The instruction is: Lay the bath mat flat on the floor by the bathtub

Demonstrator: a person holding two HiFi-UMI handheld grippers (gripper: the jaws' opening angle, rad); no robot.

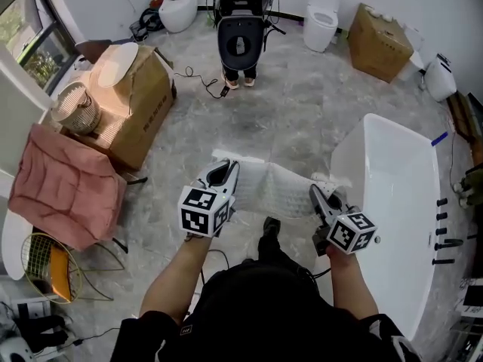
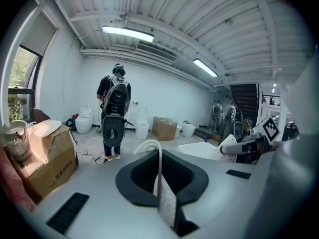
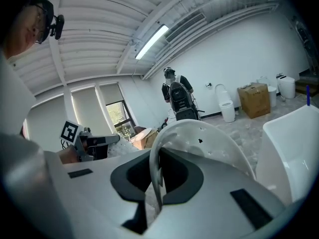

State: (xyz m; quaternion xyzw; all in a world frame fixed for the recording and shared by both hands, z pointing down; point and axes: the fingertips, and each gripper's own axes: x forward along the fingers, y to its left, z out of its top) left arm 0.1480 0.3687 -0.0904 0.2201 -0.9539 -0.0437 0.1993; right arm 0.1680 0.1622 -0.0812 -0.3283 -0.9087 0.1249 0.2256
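In the head view a white perforated bath mat (image 1: 275, 187) hangs stretched between my two grippers, above the grey floor just left of the white bathtub (image 1: 396, 194). My left gripper (image 1: 226, 173) is shut on the mat's left edge, my right gripper (image 1: 318, 196) on its right edge. The left gripper view has a thin fold of mat (image 2: 159, 168) pinched upright between the jaws of the left gripper (image 2: 160, 185). In the right gripper view the mat (image 3: 199, 138) arcs up and over the right gripper (image 3: 155, 183), which clamps its edge.
A cardboard box (image 1: 139, 100) with a wicker basket (image 1: 74, 108) on it stands at the left, a pink cloth (image 1: 64, 187) beside it. A person (image 1: 240, 29) stands at the far side among toilets (image 1: 321, 17). A cable (image 1: 198, 80) lies on the floor; another box (image 1: 377, 44) sits far right.
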